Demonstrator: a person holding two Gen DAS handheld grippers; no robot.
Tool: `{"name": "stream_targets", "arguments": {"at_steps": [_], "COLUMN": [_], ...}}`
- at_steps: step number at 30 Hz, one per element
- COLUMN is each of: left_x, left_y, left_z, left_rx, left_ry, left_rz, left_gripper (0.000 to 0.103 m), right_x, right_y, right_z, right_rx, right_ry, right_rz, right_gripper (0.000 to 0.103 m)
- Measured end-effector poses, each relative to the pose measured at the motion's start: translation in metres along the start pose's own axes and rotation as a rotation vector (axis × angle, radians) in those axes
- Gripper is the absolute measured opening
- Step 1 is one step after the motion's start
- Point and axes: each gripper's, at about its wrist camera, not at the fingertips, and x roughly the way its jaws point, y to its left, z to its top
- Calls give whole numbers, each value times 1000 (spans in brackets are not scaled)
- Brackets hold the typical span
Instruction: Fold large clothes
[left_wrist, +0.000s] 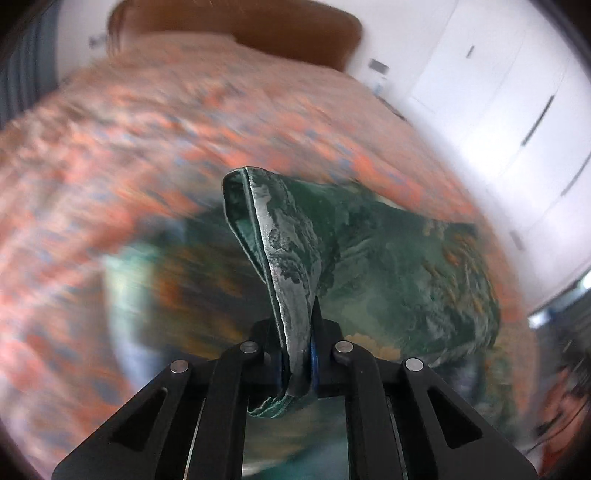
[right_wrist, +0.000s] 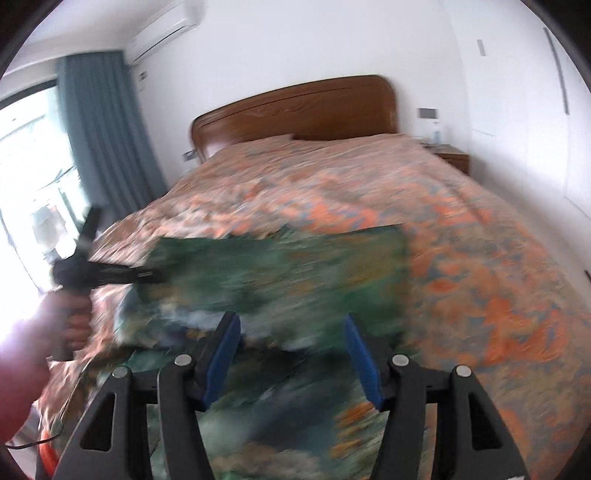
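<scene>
My left gripper (left_wrist: 295, 354) is clamped on a hemmed edge of the dark green, glossy patterned garment (left_wrist: 388, 266), and the cloth rises from the pinch in a narrow upright fold before falling away to the right across the bed with the orange and pink floral cover (left_wrist: 147, 155). My right gripper (right_wrist: 291, 350) stands half open with nothing pressed between its blue pads (right_wrist: 360, 350); the green cloth lies under and ahead of it, flat on the bed. From the right wrist the left gripper shows at the garment's left edge, so the cloth stretches from that held side toward the right, its far right corner lying loose. I judge that the right hand is the nearer one to that free side and must take it next. Blur hides the hem's exact line.
</scene>
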Motion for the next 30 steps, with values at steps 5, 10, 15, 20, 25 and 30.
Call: {"name": "stream_targets", "arguments": {"at_steps": [5,10,15,20,25,30], "left_x": [17,35,50,24,-13,24], "left_y": [11,14,12,7,-2,0], "left_z": [-17,-39,-48,-49,-65,-76], "left_rx": [17,20,35,63,114,123], "left_ry": [73,77,76,22,-57,53], "left_rz": [38,77,101,136,128,277], "left_gripper": [9,11,15,48,85,87], "right_x": [34,128,222,209,152,162], "right_y": [-8,5,-4,0,18,12], "right_z": [49,57,12,22,31,-1], "right_rx": [-46,-97,-90,-73,-133,-118], "right_ry": [21,144,408,372,308,377], "right_rz": [11,30,-32,-50,4,-19], "right_gripper": [60,60,60,60,60,60]}}
